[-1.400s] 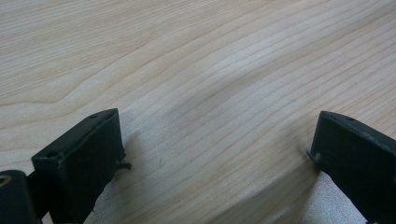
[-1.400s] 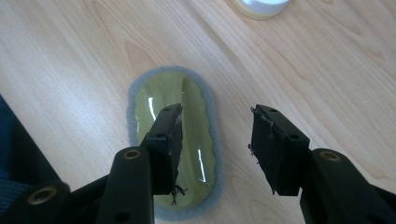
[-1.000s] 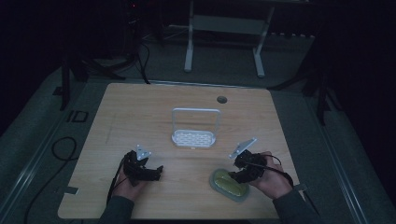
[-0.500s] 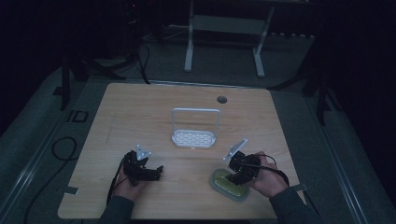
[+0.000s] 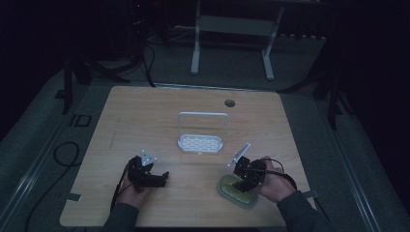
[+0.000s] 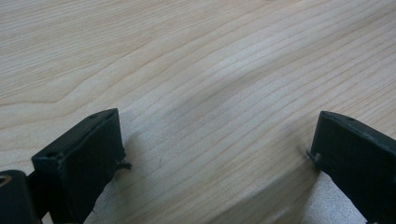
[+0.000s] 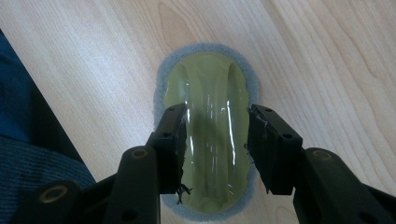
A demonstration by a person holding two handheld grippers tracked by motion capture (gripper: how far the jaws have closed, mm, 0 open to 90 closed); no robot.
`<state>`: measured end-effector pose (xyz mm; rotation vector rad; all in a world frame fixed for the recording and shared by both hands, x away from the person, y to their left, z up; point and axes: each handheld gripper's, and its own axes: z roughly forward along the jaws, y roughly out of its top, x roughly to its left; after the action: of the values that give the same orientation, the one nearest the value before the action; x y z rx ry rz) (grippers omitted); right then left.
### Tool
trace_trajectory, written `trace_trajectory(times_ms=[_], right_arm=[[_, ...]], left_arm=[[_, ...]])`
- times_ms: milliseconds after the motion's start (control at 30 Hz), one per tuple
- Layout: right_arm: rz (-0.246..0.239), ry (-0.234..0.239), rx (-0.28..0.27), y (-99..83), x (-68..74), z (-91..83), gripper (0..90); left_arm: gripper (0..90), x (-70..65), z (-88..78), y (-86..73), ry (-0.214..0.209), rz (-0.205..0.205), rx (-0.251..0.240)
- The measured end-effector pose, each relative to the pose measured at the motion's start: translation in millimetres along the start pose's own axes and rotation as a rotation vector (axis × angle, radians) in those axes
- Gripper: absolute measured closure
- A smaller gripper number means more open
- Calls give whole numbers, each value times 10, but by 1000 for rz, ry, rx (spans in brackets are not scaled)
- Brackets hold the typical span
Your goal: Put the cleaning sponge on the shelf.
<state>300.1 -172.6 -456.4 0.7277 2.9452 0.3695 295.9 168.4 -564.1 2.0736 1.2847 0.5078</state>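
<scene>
Hand-held gripper on the right (image 5: pixel 240 182), seen from the high view, points steeply down onto a green scrubbing sponge with a grey pad underneath (image 5: pixel 232 194), which lies flat on the wooden surface (image 5: pixel 145 116) near the front right corner; the sponge's long axis runs slantwise, from nearer the middle of the surface toward that front right corner. Further left, the left hand-held gripper (image 5: pixel 159 180) rests low over bare wood, well apart from the sponge, its jaws pointing to the right. Between and behind the two stands a white soap-dish-like rack with a tall wire handle (image 5: pixel 200 142), upright, and a round cable hole (image 5: pixel 229 103) sits near the far edge. In the left gripper view, the left hand-held gripper (image 6: pixel 215 154) has its jaws spread wide with only wood grain between them, so it is open and holds nothing. In the right gripper view, the right hand-held gripper (image 7: pixel 215 140) straddles the sponge (image 7: pixel 208 88) across its narrow waist, one jaw on each long side, and its jaws have just been widening a little; they sit right at the green flanks, gripping the sponge. Its long axis runs straight away from the camera, along the jaws, with the rounded far end pointing up the view.
</scene>
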Motion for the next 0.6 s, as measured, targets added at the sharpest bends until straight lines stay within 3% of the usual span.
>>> trace_trajectory(times_ms=[600], right_arm=[[-27, 21, 110, 90, -22, 59, 561]], left_arm=[[25, 0, 1, 0, 1, 0, -1]])
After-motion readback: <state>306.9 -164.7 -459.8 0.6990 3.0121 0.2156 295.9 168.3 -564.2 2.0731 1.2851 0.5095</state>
